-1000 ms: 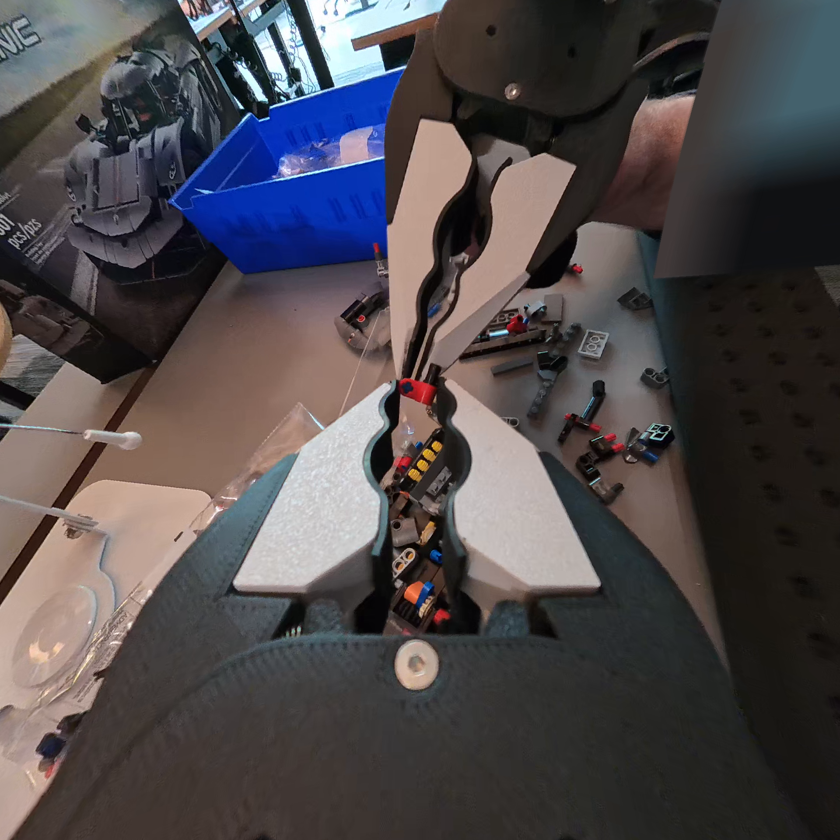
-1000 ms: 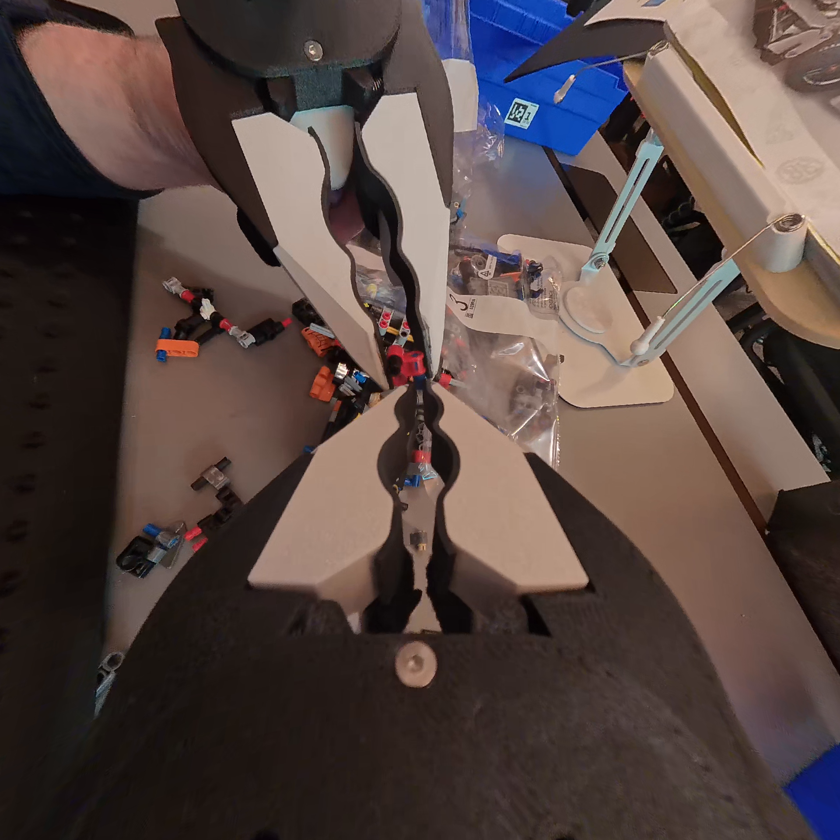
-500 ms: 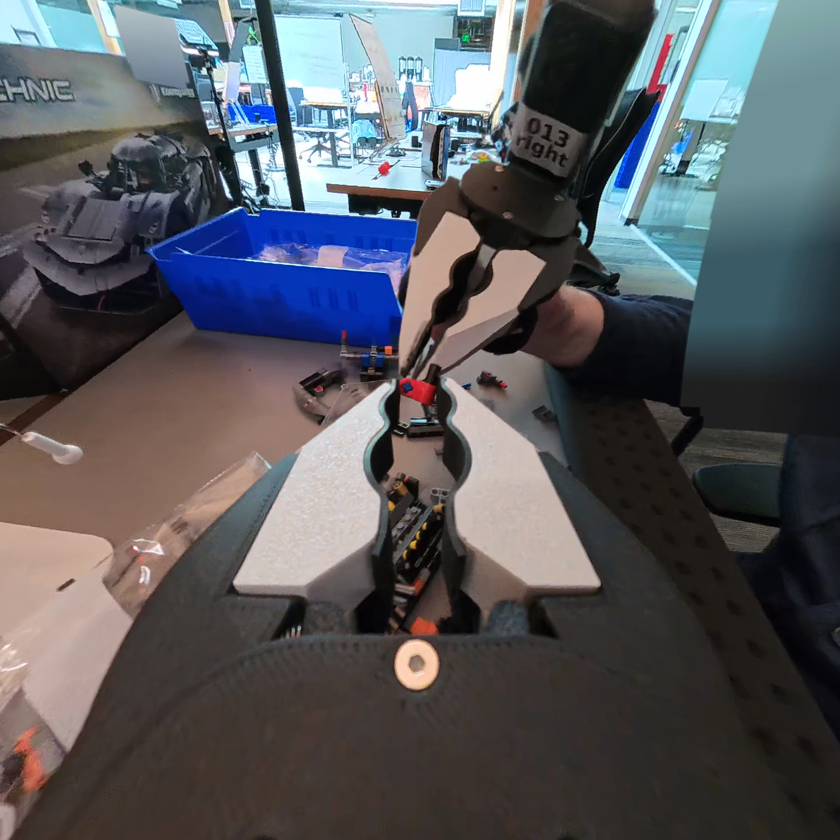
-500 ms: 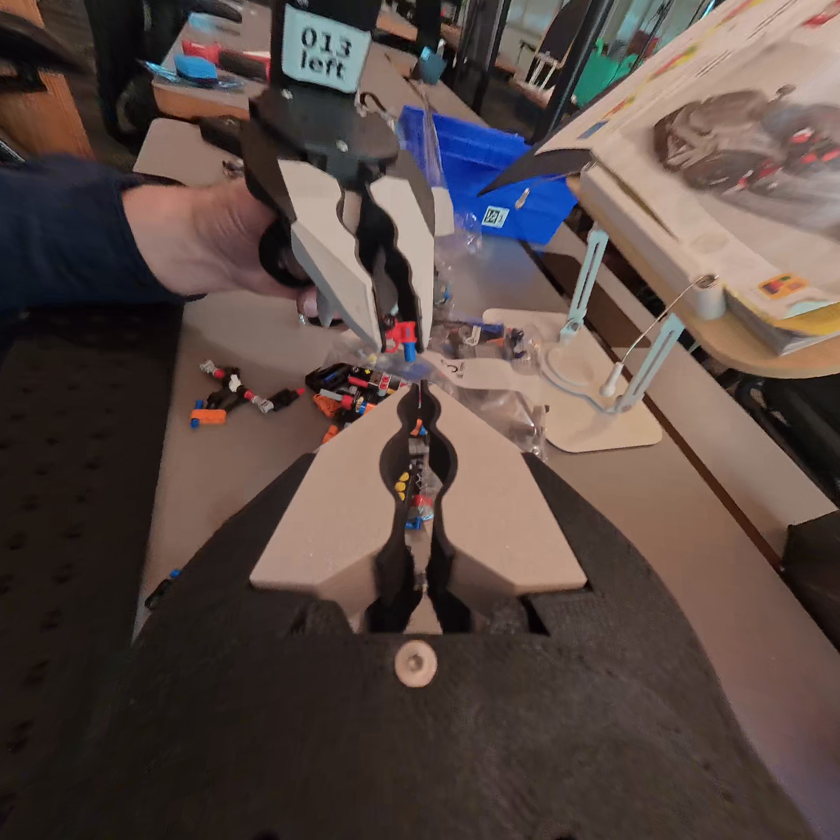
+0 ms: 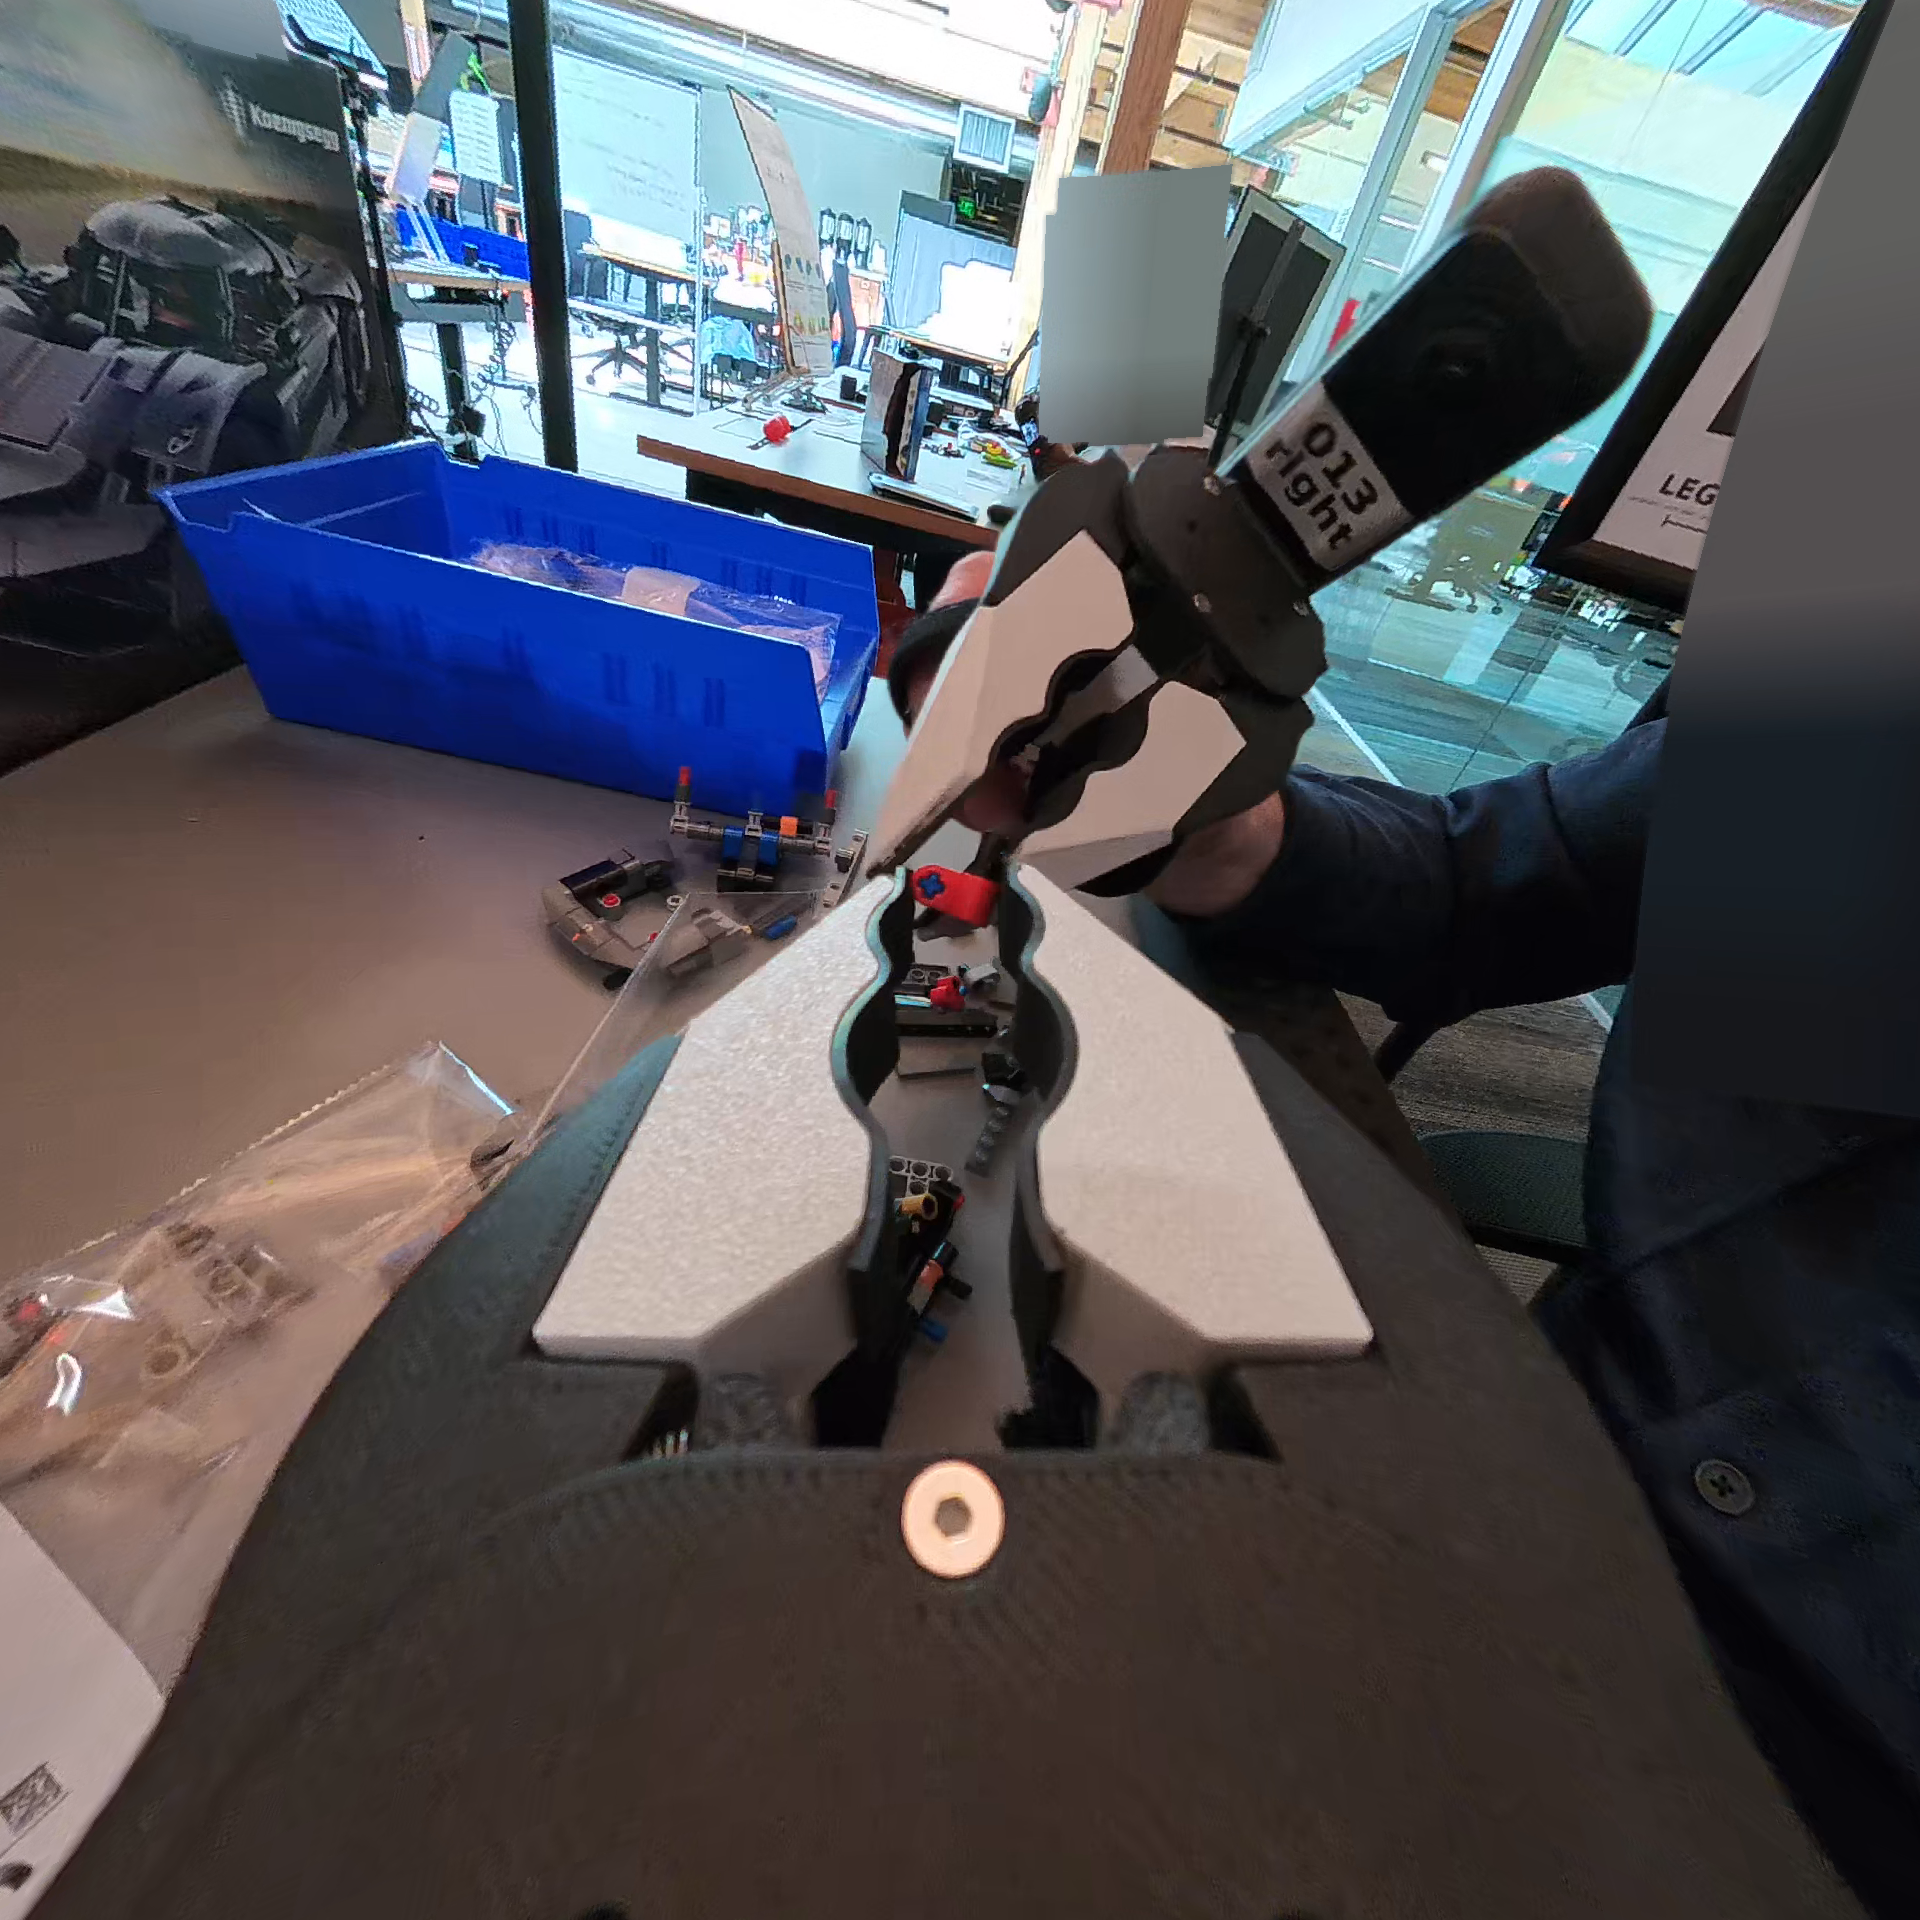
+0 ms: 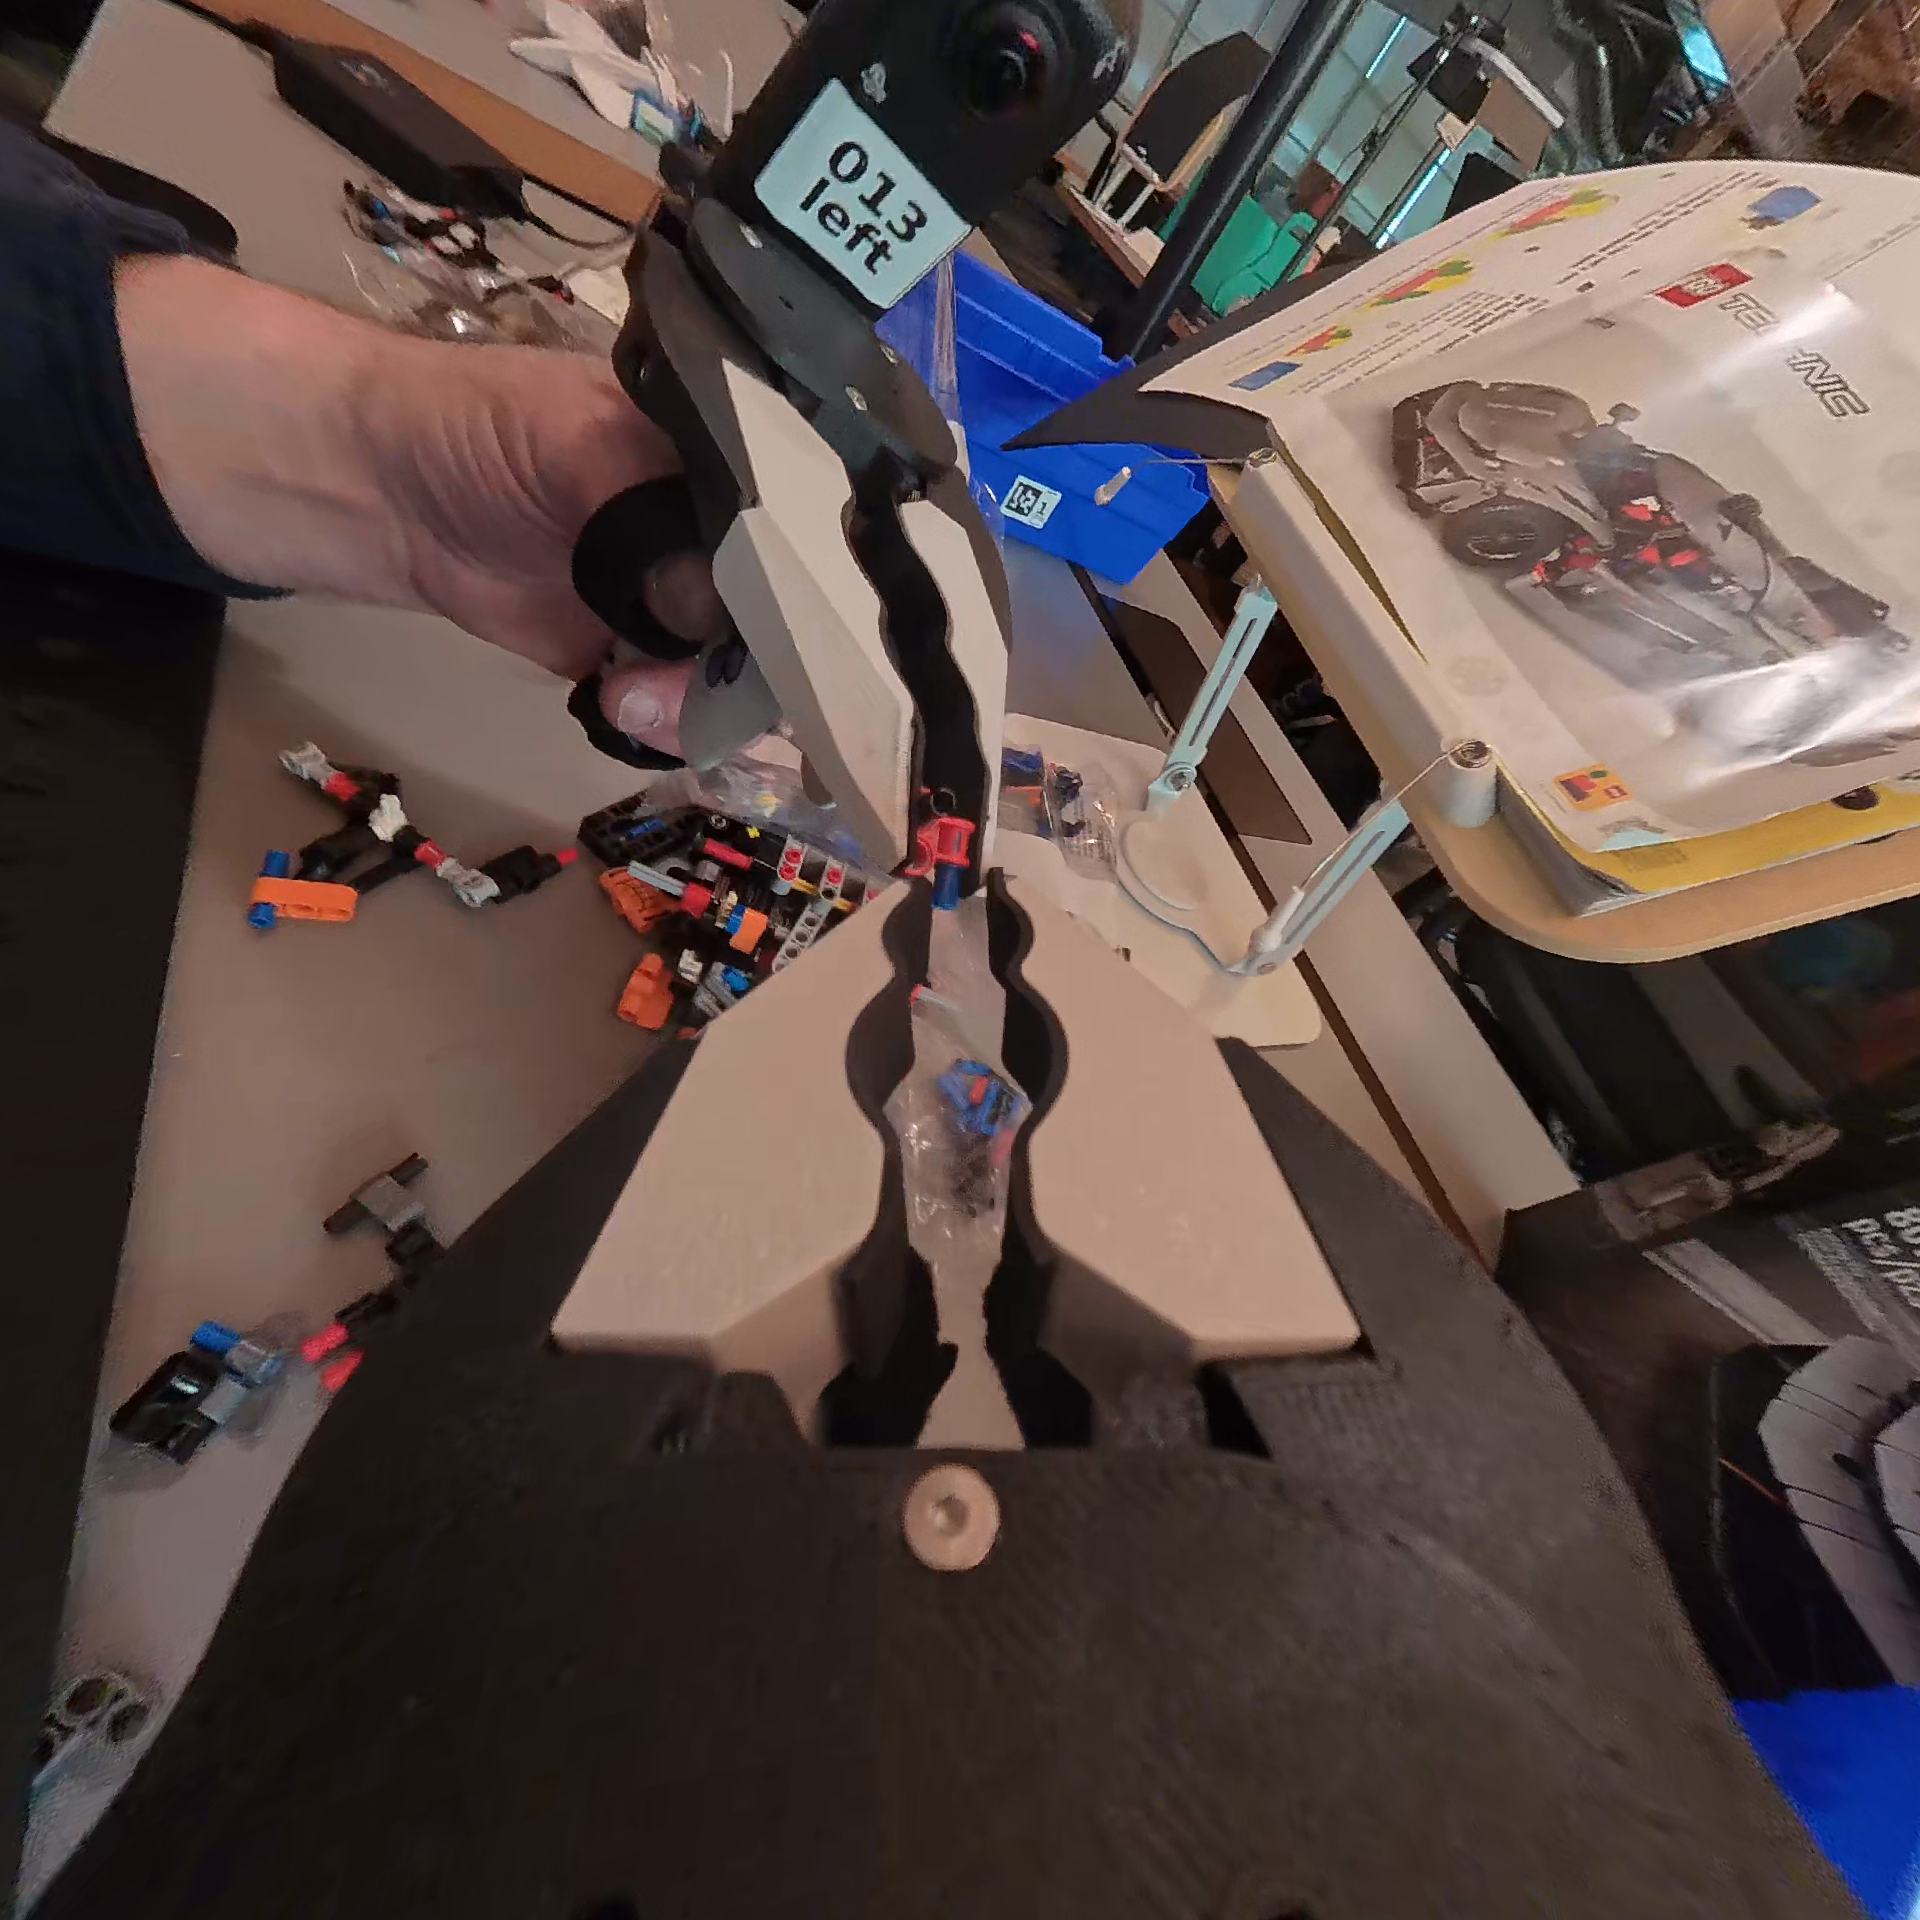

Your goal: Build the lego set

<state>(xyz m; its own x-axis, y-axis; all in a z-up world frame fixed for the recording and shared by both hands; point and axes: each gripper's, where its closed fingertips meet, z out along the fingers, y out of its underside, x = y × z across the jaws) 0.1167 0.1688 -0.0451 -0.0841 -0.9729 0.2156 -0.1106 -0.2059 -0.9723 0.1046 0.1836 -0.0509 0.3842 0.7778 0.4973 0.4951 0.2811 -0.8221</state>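
A small red connector [image 5: 964, 902] with a blue pin [image 5: 932, 885] through it is held in the air between the tips of my left gripper [image 5: 958, 883]. My right gripper [image 5: 971, 857] comes down from the upper right and its tips meet the same piece. In the right wrist view my left gripper [image 6: 940, 831] holds the red connector [image 6: 940, 840] from above. The blue pin's end [image 6: 945, 888] sticks down into the narrow gap at the tips of my right gripper [image 6: 953, 888], which looks closed on it.
Loose parts lie in a pile [image 6: 727, 883], with a small sub-assembly [image 6: 384, 842] to its left. A blue bin [image 5: 520, 644], part bags [image 5: 208, 1247] and another sub-assembly [image 5: 623, 904] are on the table. An instruction booklet [image 6: 1610, 520] rests on a stand at the right. The grippers are tip to tip, or close to it.
Both grippers have lifted and tilted up together, from looking down at the table to a more level view. Their tips have stayed together on the red connector.
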